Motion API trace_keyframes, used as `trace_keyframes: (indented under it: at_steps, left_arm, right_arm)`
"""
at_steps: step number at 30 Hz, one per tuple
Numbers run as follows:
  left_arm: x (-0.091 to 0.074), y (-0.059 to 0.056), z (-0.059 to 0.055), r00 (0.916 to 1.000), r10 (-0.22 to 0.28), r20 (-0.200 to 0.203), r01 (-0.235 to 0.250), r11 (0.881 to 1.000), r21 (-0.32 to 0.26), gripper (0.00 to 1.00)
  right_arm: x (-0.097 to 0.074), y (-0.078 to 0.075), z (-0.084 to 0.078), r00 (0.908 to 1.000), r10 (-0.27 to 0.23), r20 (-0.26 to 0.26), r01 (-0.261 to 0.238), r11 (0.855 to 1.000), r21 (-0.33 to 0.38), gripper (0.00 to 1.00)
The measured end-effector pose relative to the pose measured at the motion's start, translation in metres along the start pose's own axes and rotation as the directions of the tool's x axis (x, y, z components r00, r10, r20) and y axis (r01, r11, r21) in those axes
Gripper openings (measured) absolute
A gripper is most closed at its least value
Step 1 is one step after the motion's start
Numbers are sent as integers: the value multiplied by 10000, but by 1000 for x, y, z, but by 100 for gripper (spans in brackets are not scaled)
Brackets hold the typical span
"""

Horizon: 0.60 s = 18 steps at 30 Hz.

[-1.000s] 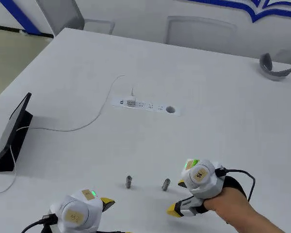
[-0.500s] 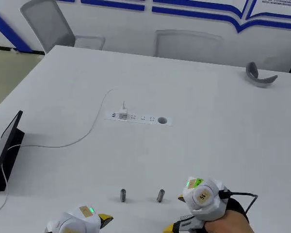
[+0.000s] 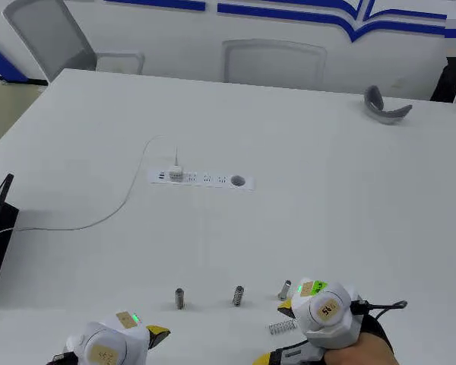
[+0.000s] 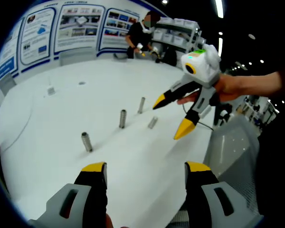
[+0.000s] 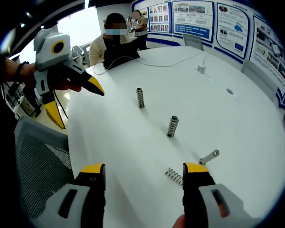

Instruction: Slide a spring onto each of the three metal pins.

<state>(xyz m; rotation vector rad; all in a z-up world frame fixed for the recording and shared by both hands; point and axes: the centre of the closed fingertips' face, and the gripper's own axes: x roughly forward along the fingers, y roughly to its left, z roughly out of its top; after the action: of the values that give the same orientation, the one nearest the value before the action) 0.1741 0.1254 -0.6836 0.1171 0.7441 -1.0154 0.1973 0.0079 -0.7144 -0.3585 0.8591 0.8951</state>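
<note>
Spring [image 5: 173,176] lies flat just beside the spread-jawed right tool [image 5: 143,167].

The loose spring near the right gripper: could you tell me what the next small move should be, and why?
Probably ease the right gripper forward and close it on the loose spring. Its jaws stand open and empty, the spring lies flat by its right jaw, and the nearest pin is bare, while the middle pin and far pin carry springs.
</note>
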Motion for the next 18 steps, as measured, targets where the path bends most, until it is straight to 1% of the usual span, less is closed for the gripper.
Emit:
trace_keyframes:
  at_steps: [5, 8, 12, 18]
  left_arm:
    - [4, -2, 4, 10000, -28, 51, 28, 10000, 10, 68]
    - [7, -4, 4, 10000, -63, 7, 63, 10000, 28, 68]
    - [10, -6, 3, 9999, -120, -66, 120, 9999, 53, 68]
    - [15, -11, 7, 9998, -187, -88, 188, 9998, 114, 68]
  right_arm:
    - [-6, 2, -8, 9999, -1, 167, -5, 9993, 365, 68]
    - [-11, 2, -11, 9996, -134, 265, 119, 9985, 538, 68]
    - [-16, 2, -15, 9988, -203, 453, 166, 9966, 802, 68]
    - [-25, -2, -23, 9974, -384, 613, 310, 9926, 1174, 70]
